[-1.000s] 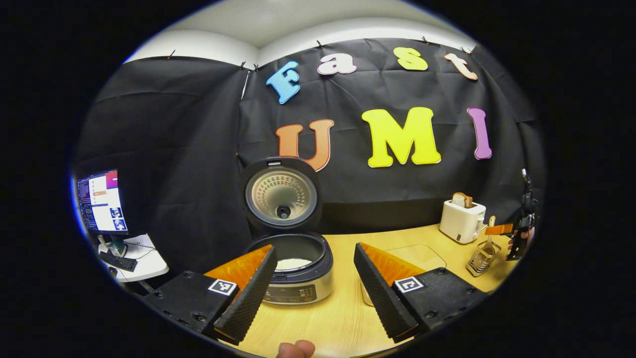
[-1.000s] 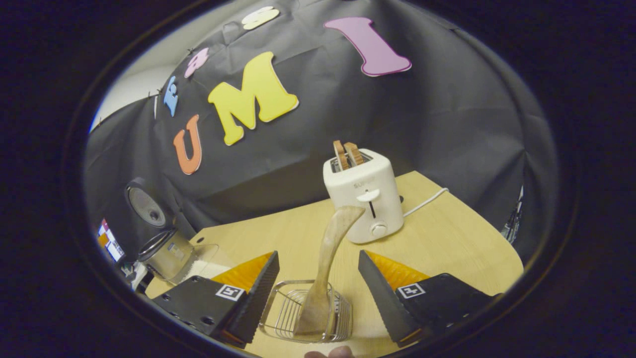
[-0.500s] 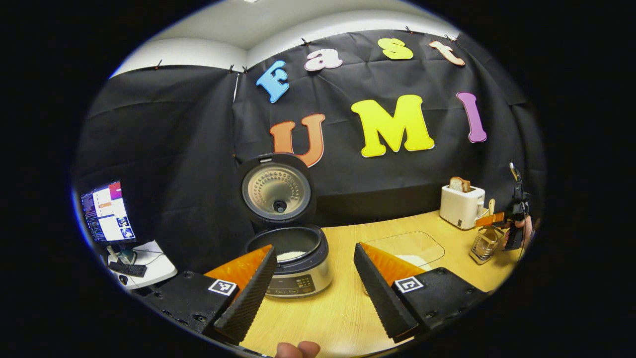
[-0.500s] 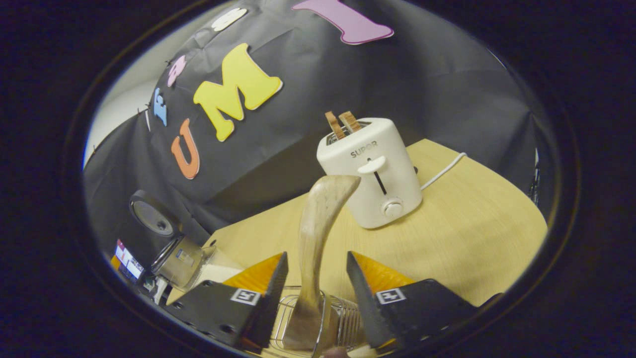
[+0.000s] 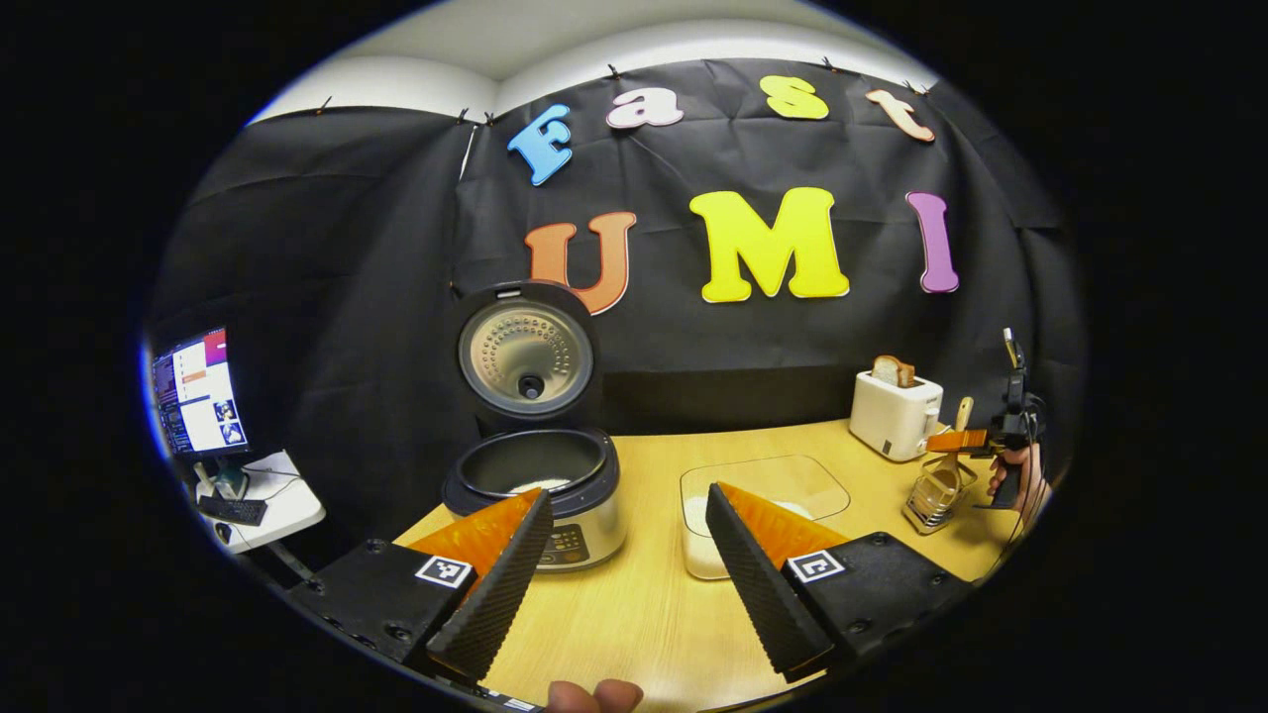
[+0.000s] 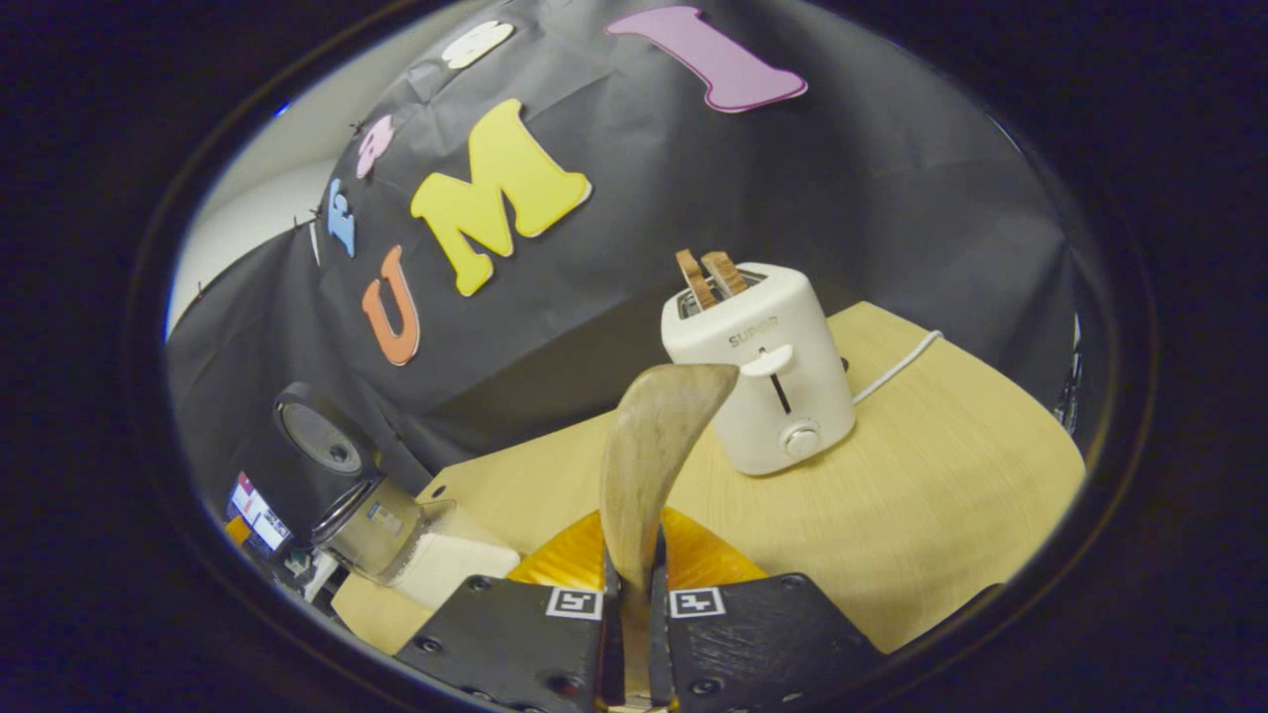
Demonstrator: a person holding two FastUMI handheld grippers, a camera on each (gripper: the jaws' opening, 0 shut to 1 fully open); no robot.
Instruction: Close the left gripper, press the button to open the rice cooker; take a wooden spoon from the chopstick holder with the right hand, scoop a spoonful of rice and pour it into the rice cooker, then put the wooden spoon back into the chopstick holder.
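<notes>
Between rt hand-held gripper (image 6: 631,594) fingers, wooden spoon (image 6: 649,456) clamped, upright, handle up, left hand-held gripper (image 5: 619,564) apart.

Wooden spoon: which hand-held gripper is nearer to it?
Right. The right hand-held gripper is shut on the wooden spoon handle. The left hand-held gripper is open, far across the table near the rice cooker.
</notes>
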